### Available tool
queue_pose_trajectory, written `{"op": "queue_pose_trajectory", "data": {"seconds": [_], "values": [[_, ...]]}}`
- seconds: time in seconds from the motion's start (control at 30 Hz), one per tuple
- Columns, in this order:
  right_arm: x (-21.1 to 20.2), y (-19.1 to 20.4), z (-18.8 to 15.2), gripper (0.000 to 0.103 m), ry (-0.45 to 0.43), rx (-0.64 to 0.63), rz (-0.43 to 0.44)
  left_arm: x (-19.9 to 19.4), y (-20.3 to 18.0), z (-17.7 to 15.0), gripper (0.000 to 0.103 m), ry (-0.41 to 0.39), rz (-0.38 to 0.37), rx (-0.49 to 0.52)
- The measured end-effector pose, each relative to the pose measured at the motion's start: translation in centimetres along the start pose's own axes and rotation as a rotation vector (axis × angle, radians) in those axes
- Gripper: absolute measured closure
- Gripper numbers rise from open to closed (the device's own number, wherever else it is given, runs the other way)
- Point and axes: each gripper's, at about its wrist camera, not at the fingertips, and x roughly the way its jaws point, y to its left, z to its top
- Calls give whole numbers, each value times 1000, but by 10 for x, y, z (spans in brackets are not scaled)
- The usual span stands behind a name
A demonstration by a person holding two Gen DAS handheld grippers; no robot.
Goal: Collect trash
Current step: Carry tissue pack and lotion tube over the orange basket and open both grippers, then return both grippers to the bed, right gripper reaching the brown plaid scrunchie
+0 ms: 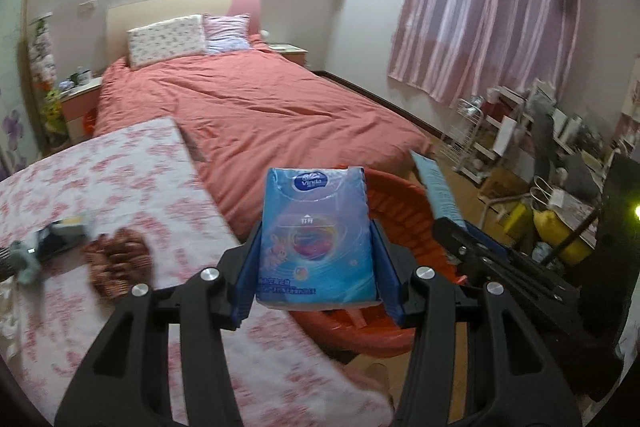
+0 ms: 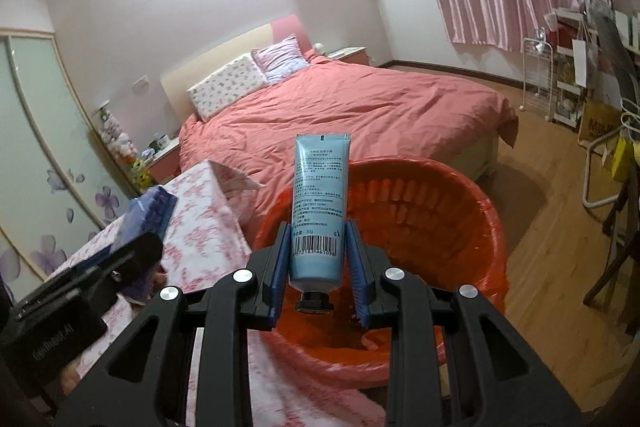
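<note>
My left gripper (image 1: 318,259) is shut on a blue tissue pack (image 1: 316,235) and holds it over the near rim of the red bin (image 1: 404,203). My right gripper (image 2: 318,251) is shut on a light blue tube (image 2: 320,207), cap toward the camera, held above the red-lined bin (image 2: 440,227). In the left wrist view the right gripper (image 1: 480,247) and its tube (image 1: 438,183) show at the right. In the right wrist view the left gripper (image 2: 100,275) and the tissue pack (image 2: 150,215) show at the left.
A table with a pink floral cloth (image 1: 120,187) stands left of the bin, with a brown scrunchie (image 1: 120,255) and a dark object (image 1: 60,239) on it. A bed with a red cover (image 1: 260,107) lies behind. Cluttered shelves and chairs (image 1: 540,155) stand at the right.
</note>
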Motion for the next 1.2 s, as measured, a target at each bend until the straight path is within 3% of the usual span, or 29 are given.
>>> {"op": "queue_pose_trajectory", "data": {"seconds": [0.2,0.33,0.4,0.5,0.87,1.2], "values": [[15,-24,8,75,10,58,-7,41,-23,1,51,47,-19,22],[28,-37,12,73,40,99,2,63,-19,-3,43,86,15,22],[29,-40,8,61,48,106,3,66,-9,-7,41,98,42,11],[25,-39,5,58,44,99,-17,63,6,-11,41,102,76,-2],[16,3,1,58,63,3,-9,1,62,-35,34,38,258,15],[19,81,-22,58,128,-138,68,-65,143,-57,30,-10,416,-89]]}}
